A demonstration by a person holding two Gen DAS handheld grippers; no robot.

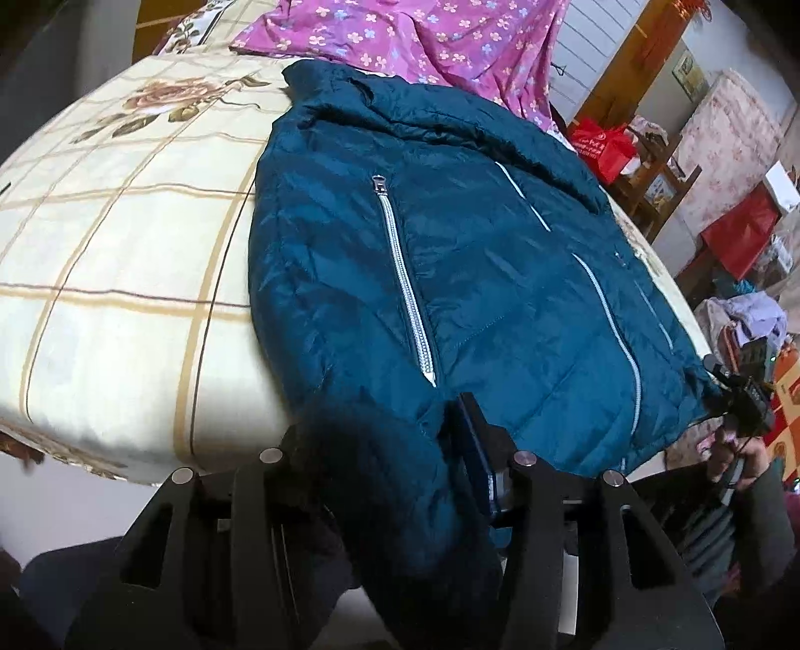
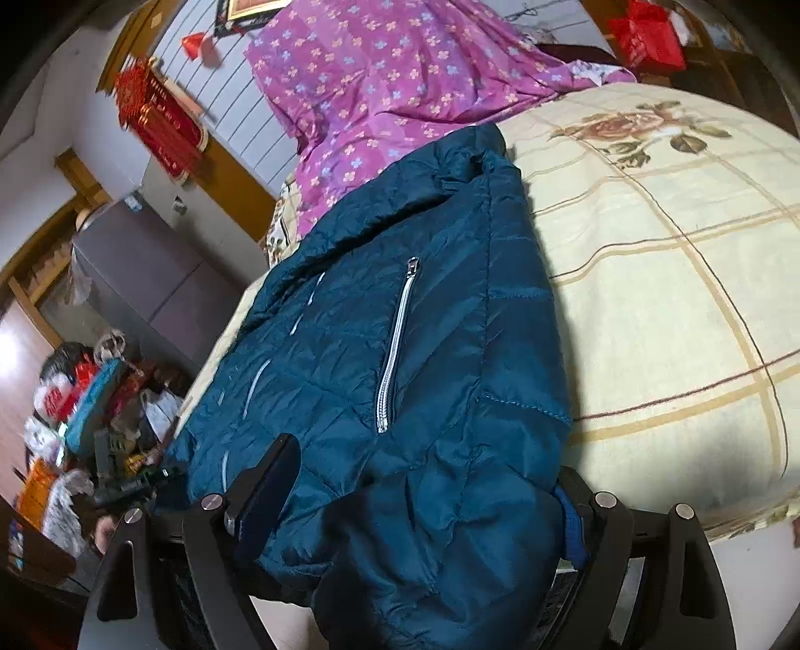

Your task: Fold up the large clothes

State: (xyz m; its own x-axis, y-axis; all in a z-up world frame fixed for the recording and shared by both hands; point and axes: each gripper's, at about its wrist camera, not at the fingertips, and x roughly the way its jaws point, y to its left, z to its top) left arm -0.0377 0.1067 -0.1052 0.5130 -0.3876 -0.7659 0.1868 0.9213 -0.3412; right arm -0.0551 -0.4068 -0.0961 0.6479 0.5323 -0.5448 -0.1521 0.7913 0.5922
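Observation:
A teal puffer jacket [image 1: 450,260] with silver zippers lies front up on the bed, its hem toward me. My left gripper [image 1: 385,440] is shut on the jacket's hem corner, and the fabric bunches between its fingers [image 1: 475,445]. In the right wrist view the jacket [image 2: 400,325] runs away from me. My right gripper [image 2: 425,480] is shut on the other hem corner, with a fold of fabric draped over it. The right gripper also shows in the left wrist view [image 1: 740,400] at the far right hem.
The bed has a cream checked sheet [image 1: 125,250] with rose prints. A purple floral cloth [image 1: 425,40] lies at the bed's far end. Red bags [image 1: 600,145], a cabinet [image 2: 150,270] and clutter [image 2: 90,400] stand beside the bed.

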